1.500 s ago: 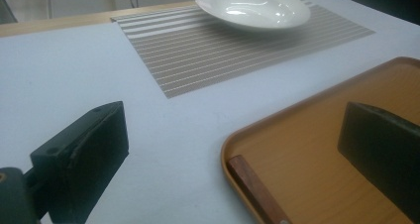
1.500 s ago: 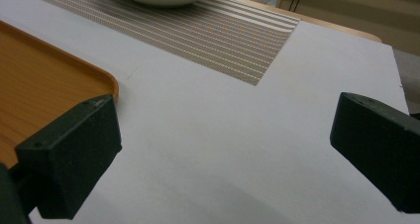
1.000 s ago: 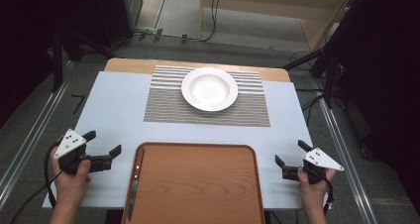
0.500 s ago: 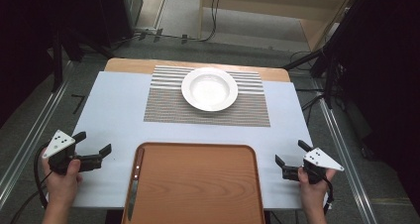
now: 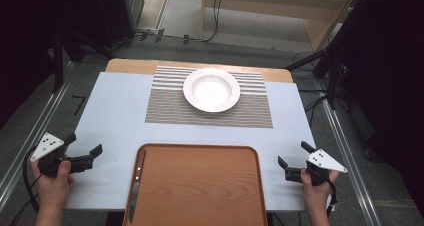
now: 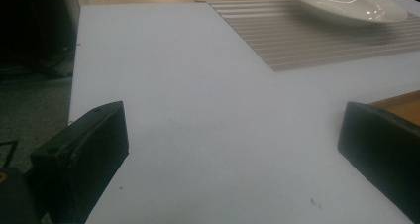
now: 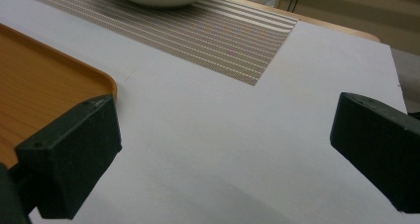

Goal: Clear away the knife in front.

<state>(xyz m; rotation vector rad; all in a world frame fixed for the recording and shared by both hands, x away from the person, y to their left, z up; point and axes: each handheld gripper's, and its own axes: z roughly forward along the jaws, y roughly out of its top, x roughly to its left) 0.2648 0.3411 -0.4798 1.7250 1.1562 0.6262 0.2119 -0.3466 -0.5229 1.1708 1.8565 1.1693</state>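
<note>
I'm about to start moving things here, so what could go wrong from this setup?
The knife lies along the tray's left edge; the open left gripper may struggle to lift something so flat. The plate sits far back on the striped mat, so dragging it could shift the mat.

High view looks down on the table (image 5: 120, 111); both low gripper views share the plate (image 5: 211, 89), perhaps nearer.

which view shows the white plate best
The high view: the whole plate shows from above, sitting on the striped mat. The left gripper view catches it low at the top edge; the right gripper view clips most of it.
</note>
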